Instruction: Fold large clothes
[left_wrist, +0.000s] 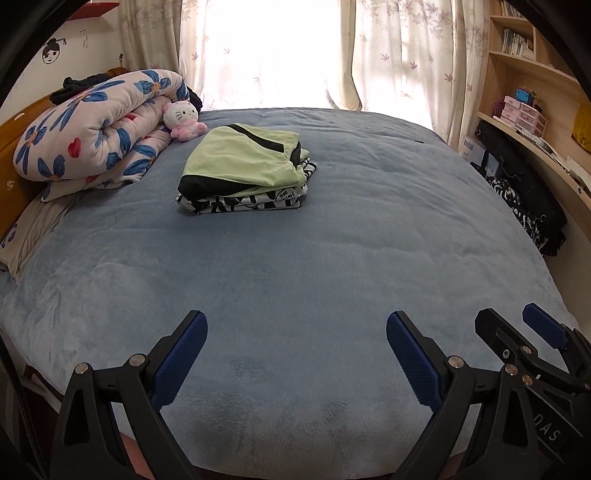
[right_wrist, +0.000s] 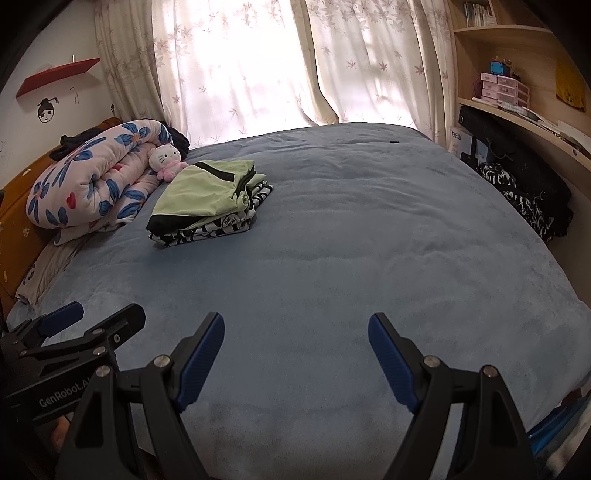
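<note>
Hand-held gripper pair, left and right, is hovering released and empty at lower frame over the blue bed. Folded clothes are lying stacked at upper left; judging so, fetching another unfolded garment is coming next.

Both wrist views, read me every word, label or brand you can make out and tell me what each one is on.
"GenRobot.A", cut off after that: on the left hand-held gripper, seen from the right wrist.
"DAS": on the right hand-held gripper, seen from the left wrist.
Round label on the black-and-white folded garment: lettering too small to read.
White box under the desk: characters too blurred to read.
Book spines on the shelf: unreadable.
</note>
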